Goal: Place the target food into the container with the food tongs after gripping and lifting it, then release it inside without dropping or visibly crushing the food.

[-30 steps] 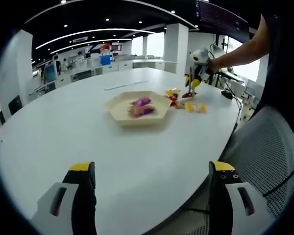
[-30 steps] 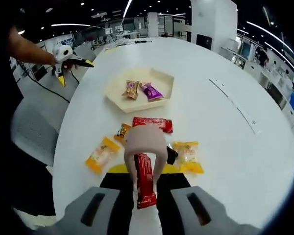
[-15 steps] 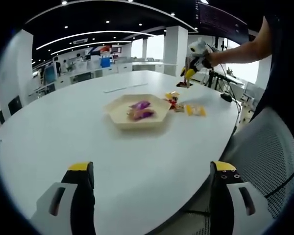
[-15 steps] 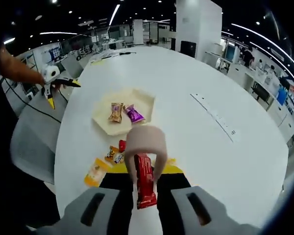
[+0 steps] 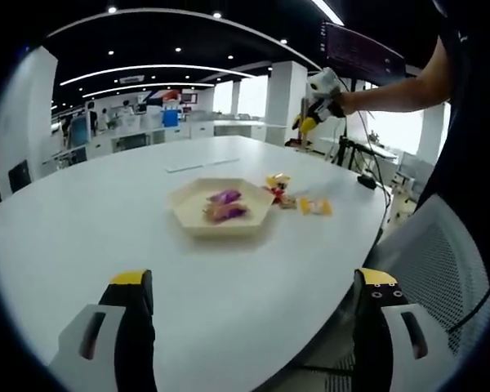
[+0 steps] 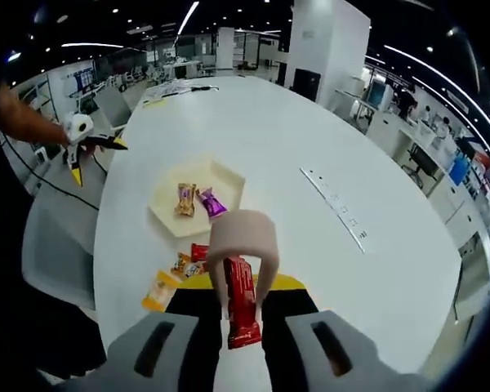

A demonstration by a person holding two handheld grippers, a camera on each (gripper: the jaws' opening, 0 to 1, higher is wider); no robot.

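Looking along the left gripper (image 5: 245, 314), whose jaws stand wide apart with nothing between them, a white oval table (image 5: 106, 237) is seen with a pale hexagonal tray (image 5: 220, 216) set on it; two wrapped sweets, one purple (image 5: 224, 196), lie in the tray, and a few loose wrapped snacks (image 5: 298, 200) are scattered just beside it on the far side. Beyond them the right gripper (image 5: 314, 90) is held high above the table by a person's arm, presumably so that its load clears the tray rim before being carried across. That gripper is small in this view and its grasp cannot be made out there. In the right gripper view, the food tongs (image 6: 242, 257), pinkish and looped, are clamped between the jaws of the gripper and are squeezed closed on a red wrapped bar (image 6: 242, 310), which hangs upright between their tips, well above the table and not yet over the tray. The tray lies ahead and below with the two sweets in it, and the loose snacks, among them a yellow packet (image 6: 158, 290), lie between it and the tongs. Several of these are partly hidden behind the tongs and the bar, and their printing is too small to read. The wrapper does not appear crushed, though its gripped part is covered by the tong tips.
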